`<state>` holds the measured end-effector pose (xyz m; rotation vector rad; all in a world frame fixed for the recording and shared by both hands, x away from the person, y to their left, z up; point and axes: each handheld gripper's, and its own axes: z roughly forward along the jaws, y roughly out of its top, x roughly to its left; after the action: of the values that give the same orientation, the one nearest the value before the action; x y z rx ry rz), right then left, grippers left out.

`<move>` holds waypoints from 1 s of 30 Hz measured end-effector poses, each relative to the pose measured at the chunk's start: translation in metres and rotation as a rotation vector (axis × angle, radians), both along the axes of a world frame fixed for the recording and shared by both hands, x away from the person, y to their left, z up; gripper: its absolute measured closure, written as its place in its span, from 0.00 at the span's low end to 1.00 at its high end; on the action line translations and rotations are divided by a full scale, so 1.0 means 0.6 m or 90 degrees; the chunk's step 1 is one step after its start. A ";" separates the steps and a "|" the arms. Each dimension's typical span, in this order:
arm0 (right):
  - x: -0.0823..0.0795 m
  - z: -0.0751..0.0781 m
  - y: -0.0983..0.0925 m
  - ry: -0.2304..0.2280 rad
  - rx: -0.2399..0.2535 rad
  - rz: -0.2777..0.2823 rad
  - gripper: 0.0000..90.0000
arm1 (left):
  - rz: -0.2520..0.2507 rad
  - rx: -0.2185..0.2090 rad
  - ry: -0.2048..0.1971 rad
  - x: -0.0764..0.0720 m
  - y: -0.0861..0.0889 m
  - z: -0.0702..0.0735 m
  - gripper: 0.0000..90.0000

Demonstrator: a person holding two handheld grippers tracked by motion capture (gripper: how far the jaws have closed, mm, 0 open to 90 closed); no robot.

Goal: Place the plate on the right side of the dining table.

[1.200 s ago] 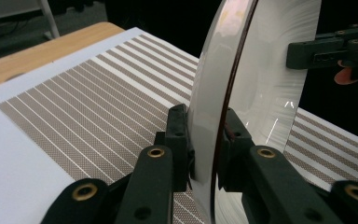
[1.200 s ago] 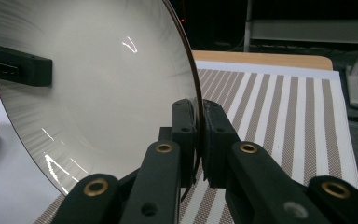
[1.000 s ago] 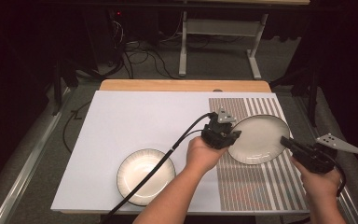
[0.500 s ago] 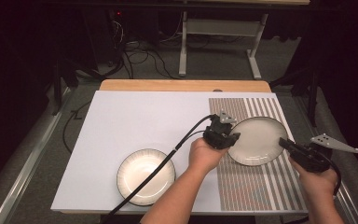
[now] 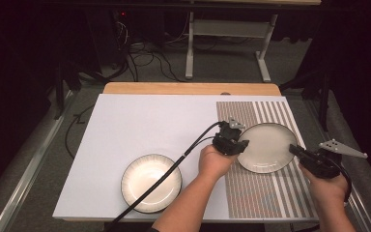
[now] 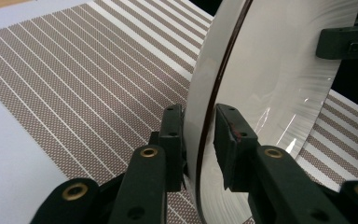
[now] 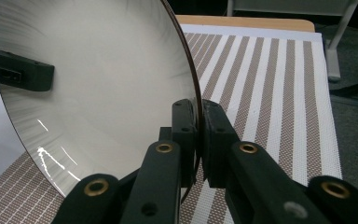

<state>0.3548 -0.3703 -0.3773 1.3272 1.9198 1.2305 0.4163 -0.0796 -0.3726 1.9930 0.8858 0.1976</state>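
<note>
Dark all around the bench (image 5: 188, 88) in the high view, with loose cables and a metal frame on the floor beyond. Carries a white sheet and, on its right part, a striped mat (image 5: 261, 193). Finds the plate (image 5: 268, 147) over that mat, pinched at two opposite points of its rim: left fingers (image 5: 240, 145) on the near-left edge, right fingers (image 5: 297, 151) on the right edge, probably so that the dish stays level and cannot swing. Cannot tell from above whether it rests on the mat or hangs just clear of it. Leaves a second plate (image 5: 142, 171) apart on the white sheet, crossed by the left tool's cable (image 5: 164, 176). Along the left fingers (image 6: 172, 140) in the left gripper view: nearly closed, one pad behind the rim of the plate (image 6: 279, 70) and one on its glossy face, hardly any gap, so gripping it; looks past to the mat (image 6: 74, 84) and to the other tool's finger (image 6: 347, 42) on the far rim. Along the right fingers (image 7: 214, 135) in the right gripper view: clamped tight on the thin dark rim of the plate (image 7: 98, 84), with the left tool's finger (image 7: 23, 72) across the dish and the stripes (image 7: 279, 93) behind. Shows no brand, label or legible writing anywhere.
</note>
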 end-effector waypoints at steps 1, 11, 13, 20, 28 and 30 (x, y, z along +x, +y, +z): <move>0.000 0.000 -0.001 -0.001 -0.002 -0.001 0.97 | 0.002 0.003 -0.002 0.000 -0.001 -0.001 0.81; 0.002 -0.005 -0.005 0.006 -0.001 -0.011 0.97 | 0.006 0.004 0.001 0.002 -0.007 -0.011 0.81; 0.002 -0.006 -0.006 0.006 0.001 -0.011 0.97 | 0.007 0.007 0.000 0.002 -0.009 -0.011 0.81; 0.002 -0.006 -0.007 0.002 0.005 -0.001 0.98 | 0.020 0.017 -0.005 0.003 -0.012 -0.014 0.75; 0.004 -0.005 -0.004 0.002 -0.001 -0.003 0.98 | 0.030 0.005 -0.049 -0.004 -0.001 0.001 0.57; 0.004 -0.006 -0.004 0.005 -0.001 -0.008 0.98 | 0.032 0.005 -0.069 -0.008 0.008 0.010 0.54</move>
<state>0.3572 -0.3728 -0.3807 1.3436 1.9148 1.2196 0.4114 -0.0746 -0.3665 1.9498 0.8671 0.3344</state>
